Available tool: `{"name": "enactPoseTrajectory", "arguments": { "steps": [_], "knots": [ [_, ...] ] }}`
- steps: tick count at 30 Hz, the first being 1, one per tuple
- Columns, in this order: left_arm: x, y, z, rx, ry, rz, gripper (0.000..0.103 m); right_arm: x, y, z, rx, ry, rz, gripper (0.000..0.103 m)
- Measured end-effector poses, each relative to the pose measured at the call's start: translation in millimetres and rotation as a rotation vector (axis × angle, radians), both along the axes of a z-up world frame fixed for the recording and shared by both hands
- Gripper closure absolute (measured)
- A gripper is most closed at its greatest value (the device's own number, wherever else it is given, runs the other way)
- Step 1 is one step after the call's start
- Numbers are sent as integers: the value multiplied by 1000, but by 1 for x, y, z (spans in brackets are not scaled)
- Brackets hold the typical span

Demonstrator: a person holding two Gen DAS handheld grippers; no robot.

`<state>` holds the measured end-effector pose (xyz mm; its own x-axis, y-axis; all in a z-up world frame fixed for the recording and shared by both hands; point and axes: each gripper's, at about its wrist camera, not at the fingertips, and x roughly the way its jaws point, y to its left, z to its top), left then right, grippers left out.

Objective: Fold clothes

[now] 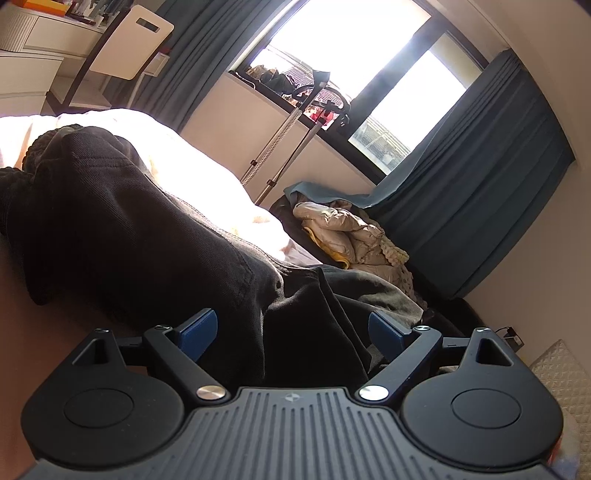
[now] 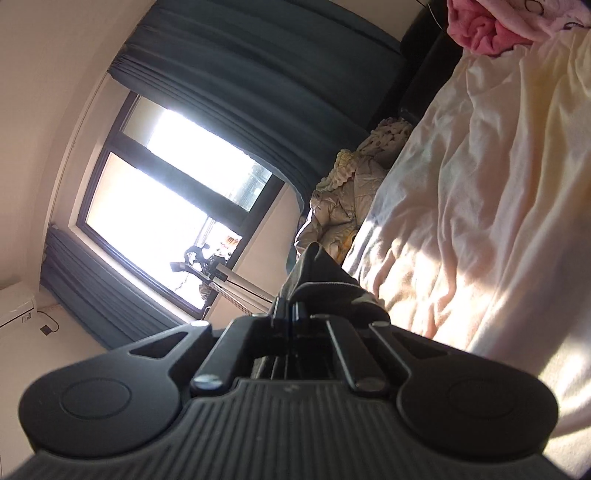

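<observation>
Jaws, left: left gripper (image 1: 291,328) stands wide open, its blue pads (image 1: 199,326) well apart, with a fold of dark trousers (image 1: 147,229) lying between them; neither pad presses on the cloth.
Jaws, right: right gripper (image 2: 290,308) is pinched fully together on a dark cloth edge (image 2: 317,273), which rises in a peak just past the fingertips. A pale zip line runs across that cloth.
Trousers: spread along the bed (image 1: 207,162) in the left wrist view, running from the gripper away to the upper left, where they end in a ribbed dark bunch. Whether the cloth in the right grip is part of the same garment I cannot tell.
Bed: covered by a cream sheet (image 2: 498,206), rumpled, with sunlight falling across it in patches.
Beyond the bed: a beige puffy jacket (image 1: 343,225) heaped with a knitted yellowish piece, against a dark headboard (image 2: 432,66).
Far corner: a pink cloth (image 2: 480,26) bunched on the sheet at the top of the right wrist view.
Window: large, dark-framed window (image 1: 369,55), very bright, with blue curtains (image 1: 491,177) on both sides.
Under the window: a metal stand (image 1: 284,147) leaning against the wall, clutter on the sill above it.
Left side of the room: a white chair (image 1: 129,44) at a white desk.
Wall: an air conditioner (image 2: 14,306) near the curtain in the right wrist view.
</observation>
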<state>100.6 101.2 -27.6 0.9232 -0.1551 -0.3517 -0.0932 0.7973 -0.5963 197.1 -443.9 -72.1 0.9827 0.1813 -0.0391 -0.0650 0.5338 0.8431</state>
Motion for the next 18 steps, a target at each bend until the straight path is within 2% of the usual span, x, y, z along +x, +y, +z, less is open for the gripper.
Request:
{"name": "enactPoseTrajectory", "arguments": {
  "steps": [5, 8, 10, 13, 16, 18],
  "knots": [
    [-11, 3, 6, -7, -36, -6, 12, -42, 17, 79, -96, -119, -112, 101],
    [-16, 7, 8, -31, -51, -10, 12, -70, 6, 117, -148, -185, -205, 101],
    [-17, 8, 8, -42, -53, -9, 12, -84, -8, 136, -247, -158, -278, 101],
    [-16, 9, 9, -58, -56, -9, 12, -101, -39, 135, -256, -57, -302, 101],
    [-15, 8, 10, -41, -53, -1, 12, -121, -62, 109, -253, 87, -303, 101],
    [-16, 8, 9, -25, -41, 12, 12, -124, -71, 78, -200, 196, -291, 100]
  ]
}}
